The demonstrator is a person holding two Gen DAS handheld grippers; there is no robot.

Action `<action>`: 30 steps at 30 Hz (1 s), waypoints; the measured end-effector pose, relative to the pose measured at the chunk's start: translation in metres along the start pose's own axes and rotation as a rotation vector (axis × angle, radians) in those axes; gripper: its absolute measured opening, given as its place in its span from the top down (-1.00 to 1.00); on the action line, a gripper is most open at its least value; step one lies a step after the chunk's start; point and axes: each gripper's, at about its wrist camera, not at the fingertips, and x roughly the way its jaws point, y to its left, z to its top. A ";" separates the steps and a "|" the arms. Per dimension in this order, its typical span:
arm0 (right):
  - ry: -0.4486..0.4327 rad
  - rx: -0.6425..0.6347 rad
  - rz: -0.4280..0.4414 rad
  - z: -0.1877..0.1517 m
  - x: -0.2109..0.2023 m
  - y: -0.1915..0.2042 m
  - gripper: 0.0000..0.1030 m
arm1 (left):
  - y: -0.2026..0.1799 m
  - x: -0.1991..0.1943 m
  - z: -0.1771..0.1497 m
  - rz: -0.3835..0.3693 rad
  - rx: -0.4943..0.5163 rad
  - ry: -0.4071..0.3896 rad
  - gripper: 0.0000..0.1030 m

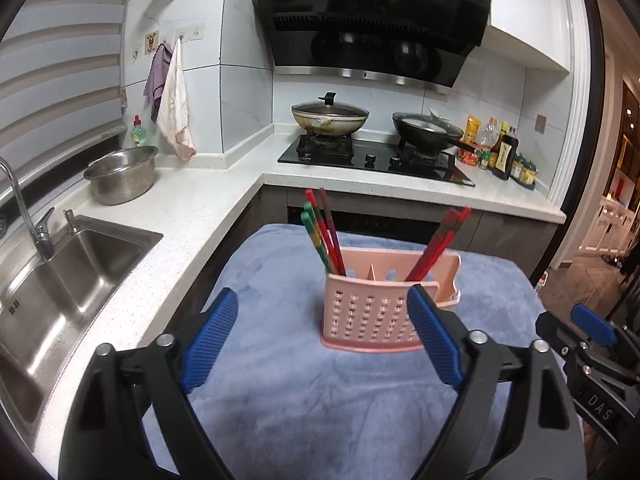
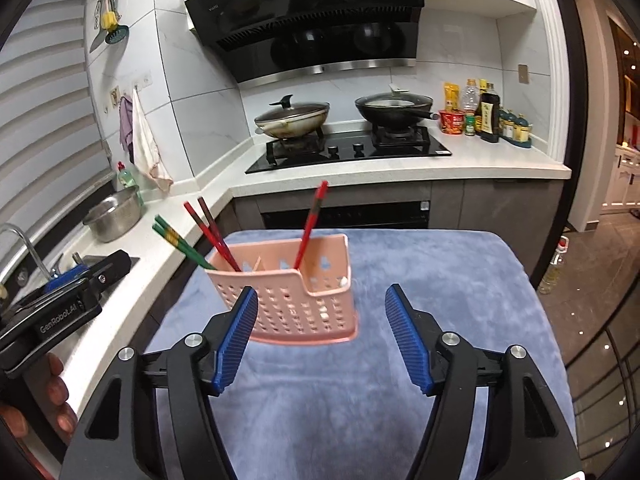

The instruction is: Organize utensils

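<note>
Late in the sorting, by the look of it: all chopsticks in sight already stand in the caddy (image 1: pixel 372 312), none left on the cloth (image 1: pixel 280 380). Left tongs (image 1: pixel 324 340) spread wide, nothing between the pads. Right tongs (image 2: pixel 322 340) also spread, a little less wide, and bare. Both set low over the cloth just short of the caddy, pointing at it.

Next move, as a guess: either nothing more to load, or a tidy-up of the leaning sticks. For the latter, one pair of tongs needed to narrow onto a stick's upper end, the other to steady the light caddy against tipping.

Caddy: pink plastic, perforated front wall, split by dividers into compartments, standing upright near the middle of the blue cloth on the tabletop. Green chopsticks (image 2: pixel 176 242) and a red pair (image 2: pixel 210 232) lean left out of the left compartment. More red chopsticks (image 2: pixel 312 224) lean right from the right compartment; seen as a pair from the left wrist view, nearly overlapped from the right. Middle section apparently bare, though partly hidden. Sink (image 1: pixel 60 292) and stove (image 1: pixel 372 156) well apart from the caddy.
</note>
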 end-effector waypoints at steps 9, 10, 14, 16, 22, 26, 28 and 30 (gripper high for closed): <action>0.017 -0.010 -0.033 -0.026 -0.014 -0.003 -0.45 | -0.006 -0.008 -0.027 0.015 0.022 0.048 -0.76; 0.019 -0.009 -0.037 -0.029 -0.015 -0.004 -0.48 | -0.007 -0.009 -0.030 0.022 0.030 0.048 -0.76; 0.031 -0.005 -0.049 -0.038 -0.017 -0.006 -0.63 | -0.010 -0.012 -0.039 0.030 0.055 0.057 -0.78; 0.035 -0.006 -0.056 -0.042 -0.017 -0.006 -0.63 | -0.011 -0.013 -0.043 0.031 0.060 0.061 -0.79; 0.043 -0.017 -0.070 -0.052 -0.018 -0.005 -0.68 | -0.013 -0.013 -0.052 0.027 0.070 0.074 -0.84; 0.039 -0.035 -0.085 -0.058 -0.020 -0.001 -0.70 | -0.012 -0.012 -0.059 0.029 0.066 0.087 -0.85; 0.046 -0.031 -0.087 -0.060 -0.019 -0.002 -0.87 | -0.011 -0.012 -0.062 0.033 0.061 0.093 -0.85; 0.051 -0.026 -0.087 -0.062 -0.019 -0.004 -0.87 | -0.009 -0.011 -0.064 0.038 0.056 0.100 -0.85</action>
